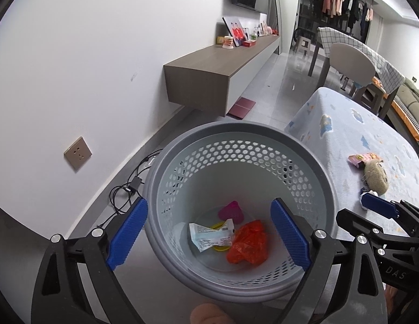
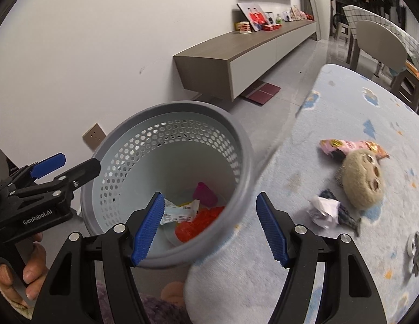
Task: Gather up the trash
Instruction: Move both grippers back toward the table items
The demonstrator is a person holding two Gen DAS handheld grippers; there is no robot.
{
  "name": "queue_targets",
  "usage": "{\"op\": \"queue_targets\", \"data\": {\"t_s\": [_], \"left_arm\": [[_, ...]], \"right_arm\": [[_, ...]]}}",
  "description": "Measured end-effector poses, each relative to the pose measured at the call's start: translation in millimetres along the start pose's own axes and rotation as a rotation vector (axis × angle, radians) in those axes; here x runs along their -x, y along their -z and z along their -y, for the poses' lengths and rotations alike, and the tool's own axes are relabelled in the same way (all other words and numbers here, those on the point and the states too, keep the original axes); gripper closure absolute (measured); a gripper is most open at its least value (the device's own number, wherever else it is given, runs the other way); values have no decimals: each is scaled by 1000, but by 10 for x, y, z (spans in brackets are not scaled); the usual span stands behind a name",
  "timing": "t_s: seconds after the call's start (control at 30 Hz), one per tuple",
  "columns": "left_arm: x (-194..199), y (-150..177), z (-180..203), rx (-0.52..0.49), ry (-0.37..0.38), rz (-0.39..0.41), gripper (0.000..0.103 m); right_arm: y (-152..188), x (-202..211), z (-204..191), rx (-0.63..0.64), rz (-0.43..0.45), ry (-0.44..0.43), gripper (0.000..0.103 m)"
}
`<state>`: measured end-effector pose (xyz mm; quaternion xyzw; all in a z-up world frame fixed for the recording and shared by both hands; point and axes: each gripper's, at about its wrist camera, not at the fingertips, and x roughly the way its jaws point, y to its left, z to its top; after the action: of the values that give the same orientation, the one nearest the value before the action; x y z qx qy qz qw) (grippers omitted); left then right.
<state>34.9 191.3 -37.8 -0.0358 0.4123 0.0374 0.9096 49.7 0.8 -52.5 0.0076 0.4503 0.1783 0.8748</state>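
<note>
On the black body of the left gripper, in the right wrist view, the white writing "GenRobot.AI" can be read. On the body of the right gripper, in the left wrist view, only the letters "DAS" are clear.

The grey basket stands on the floor, just beside the edge of the tabletop, which carries a pale blue cloth with small cartoon prints. The basket has a smooth thick rim and a wall with many small hexagon holes. At its bottom lie a crumpled white wrapper with fine print too small to read, an orange-red plastic bag, a pink piece and something yellow under the wrapper.

The left gripper's jaws are spread wide above the basket and nothing is between them. The right gripper's jaws are also released and empty, above the rim of the basket and the tabletop edge.

On the tabletop lie a pink snack packet, a beige round plush toy and a crumpled white paper.
</note>
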Motion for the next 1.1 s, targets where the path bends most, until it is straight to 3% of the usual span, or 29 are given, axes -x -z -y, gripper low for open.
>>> {"op": "queue_targets", "data": {"t_s": [0.33,0.77,1.1], "left_arm": [[238,2,482,-63,74,25,12],[392,116,1501,-170,190,30,9],[286,214,2117,-241,200,16,9]], "right_arm": [[289,513,466,-97,33,93,36],[639,1195,1308,-204,87,230,36],[864,1402,1977,-288,105,290,35]]}}
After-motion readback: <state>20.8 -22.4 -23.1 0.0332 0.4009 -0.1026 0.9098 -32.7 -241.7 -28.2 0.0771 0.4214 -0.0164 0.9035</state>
